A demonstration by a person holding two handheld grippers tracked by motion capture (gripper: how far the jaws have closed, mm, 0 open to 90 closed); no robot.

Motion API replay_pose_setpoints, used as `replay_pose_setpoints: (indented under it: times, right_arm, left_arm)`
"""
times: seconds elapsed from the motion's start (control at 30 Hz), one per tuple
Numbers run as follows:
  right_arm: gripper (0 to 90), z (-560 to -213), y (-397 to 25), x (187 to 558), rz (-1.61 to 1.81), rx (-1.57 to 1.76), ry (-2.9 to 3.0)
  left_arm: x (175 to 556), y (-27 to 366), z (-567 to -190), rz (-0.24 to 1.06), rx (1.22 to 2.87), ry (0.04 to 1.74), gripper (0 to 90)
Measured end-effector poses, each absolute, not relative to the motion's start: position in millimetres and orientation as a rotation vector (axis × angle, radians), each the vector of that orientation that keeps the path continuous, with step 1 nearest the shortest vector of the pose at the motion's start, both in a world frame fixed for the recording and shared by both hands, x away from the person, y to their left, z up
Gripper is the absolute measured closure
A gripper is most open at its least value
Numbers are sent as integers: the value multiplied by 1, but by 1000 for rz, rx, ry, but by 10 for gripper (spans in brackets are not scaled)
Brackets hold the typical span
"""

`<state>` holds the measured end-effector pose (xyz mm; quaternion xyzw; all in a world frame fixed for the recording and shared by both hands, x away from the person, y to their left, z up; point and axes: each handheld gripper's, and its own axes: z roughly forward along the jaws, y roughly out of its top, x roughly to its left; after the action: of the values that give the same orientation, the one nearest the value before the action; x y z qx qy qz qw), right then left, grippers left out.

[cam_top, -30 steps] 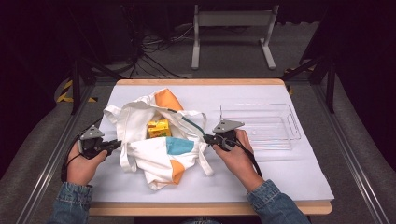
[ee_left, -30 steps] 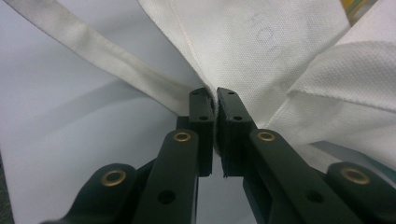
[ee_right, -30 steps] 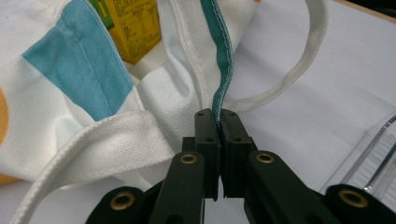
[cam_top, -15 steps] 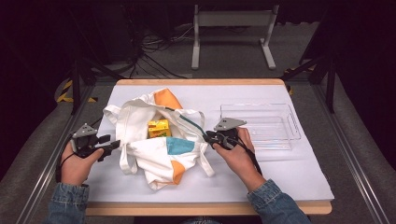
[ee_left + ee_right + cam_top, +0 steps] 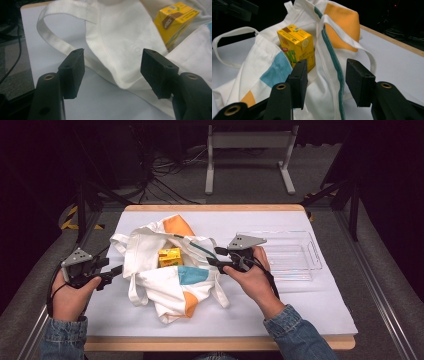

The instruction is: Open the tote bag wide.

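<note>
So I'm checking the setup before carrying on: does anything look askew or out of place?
Only the white tote bag: it lies crumpled, with the yellow carton tilted in its folds. Nothing looks spilled or damaged, and the clear tray sits square.

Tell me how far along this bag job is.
Done: the tote bag lies open, the yellow carton showing inside. In hand: both tongs, left and right, open at the bag's edges, holding nothing. Left: probably moving the carton to the clear tray.
</note>
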<state>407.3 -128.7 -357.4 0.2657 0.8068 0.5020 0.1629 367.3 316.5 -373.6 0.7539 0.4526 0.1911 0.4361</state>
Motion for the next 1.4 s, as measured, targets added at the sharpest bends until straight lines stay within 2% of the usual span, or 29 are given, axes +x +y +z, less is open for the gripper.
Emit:
replay_pose_setpoints:
  times: [0.13, 0.27, 0.53, 0.83, 0.9, 1.03, 1.4]
  right_arm:
    - [472, -349, -123, 416, 1474, 724, 2302]
    - [454, -340, -114, 428, 1527, 660, 2309]
    - [475, -328, -86, 450, 1513, 579, 2342]
    - [510, -335, -60, 471, 1506, 555, 2369]
    - [549, -339, -58, 475, 1489, 557, 2383]
    - [814, -345, -61, 481, 1410, 582, 2403]
    - [842, -372, -64, 498, 1233, 702, 2489]
  left_arm:
    - [359, 316, -363, 492, 1846, 1094, 297]
    - [354, 316, -358, 501, 1821, 1063, 275]
    - [345, 317, -355, 517, 1815, 1060, 278]
    - [343, 322, -355, 521, 1807, 1070, 278]
    - [343, 322, -355, 523, 1806, 1067, 278]
    - [344, 321, -355, 521, 1809, 1062, 278]
    - [345, 317, -355, 522, 1814, 1052, 283]
